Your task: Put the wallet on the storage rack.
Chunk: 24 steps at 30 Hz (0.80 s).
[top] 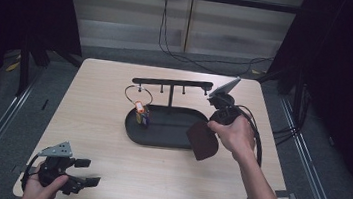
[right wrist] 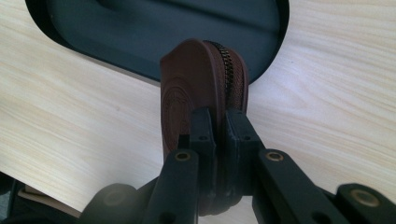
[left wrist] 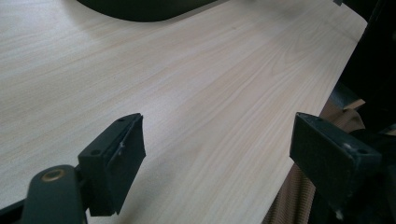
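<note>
While the right hand-held gripper (right wrist: 215, 140) has its jaws closed tight on a brown zippered pouch (right wrist: 201, 88), it carries the pouch on edge, zipper running up one side, above the near right end of the black oval tray (top: 161, 128); held by its rim like this, the pouch hangs free below the jaws, which probably suits either setting it into the tray or hooking it onto the stand's crossbar (top: 172, 83). That T-shaped stand rises from the tray, and a wire ring with a small orange-topped item (top: 139, 107) hangs from a peg near its left end. The right hand (top: 235, 135) reaches forward over the surface (top: 95, 135) with the forearm stretched out and the wrist bent so the jaws point down and inward. By contrast, the left hand-held gripper (left wrist: 215, 154) sits low at the near left corner of the surface, jaws spread wide with nothing between them, seemingly parked out of the way.
</note>
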### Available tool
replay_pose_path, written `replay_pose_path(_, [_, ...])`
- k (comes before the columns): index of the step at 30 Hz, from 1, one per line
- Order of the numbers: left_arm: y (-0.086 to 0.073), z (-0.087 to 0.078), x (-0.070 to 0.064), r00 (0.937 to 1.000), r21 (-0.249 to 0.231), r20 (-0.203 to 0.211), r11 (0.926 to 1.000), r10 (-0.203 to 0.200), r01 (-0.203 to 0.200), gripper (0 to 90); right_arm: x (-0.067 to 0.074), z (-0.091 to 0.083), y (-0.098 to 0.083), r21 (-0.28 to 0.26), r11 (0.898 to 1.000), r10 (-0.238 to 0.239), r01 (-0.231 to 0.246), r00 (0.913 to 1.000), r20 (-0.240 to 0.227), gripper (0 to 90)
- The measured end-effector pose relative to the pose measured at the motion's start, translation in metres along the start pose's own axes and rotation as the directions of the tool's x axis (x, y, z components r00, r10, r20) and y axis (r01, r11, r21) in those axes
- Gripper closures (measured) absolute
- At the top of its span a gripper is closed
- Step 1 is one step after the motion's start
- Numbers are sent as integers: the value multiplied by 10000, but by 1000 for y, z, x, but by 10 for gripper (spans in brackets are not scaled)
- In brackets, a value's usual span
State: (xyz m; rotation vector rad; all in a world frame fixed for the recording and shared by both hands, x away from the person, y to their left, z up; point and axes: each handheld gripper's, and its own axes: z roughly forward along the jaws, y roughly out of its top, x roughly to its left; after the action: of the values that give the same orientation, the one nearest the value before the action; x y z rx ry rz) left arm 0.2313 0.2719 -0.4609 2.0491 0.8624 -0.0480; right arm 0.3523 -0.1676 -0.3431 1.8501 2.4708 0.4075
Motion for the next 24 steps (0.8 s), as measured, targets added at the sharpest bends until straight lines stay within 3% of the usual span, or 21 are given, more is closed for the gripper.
replay_pose_path(24, [0, 0, 0, 10000, 27, 13, 10000, 47, -47, 179, -12, 10, 24, -588, 9960, 644, -674, 9966, -523, 831])
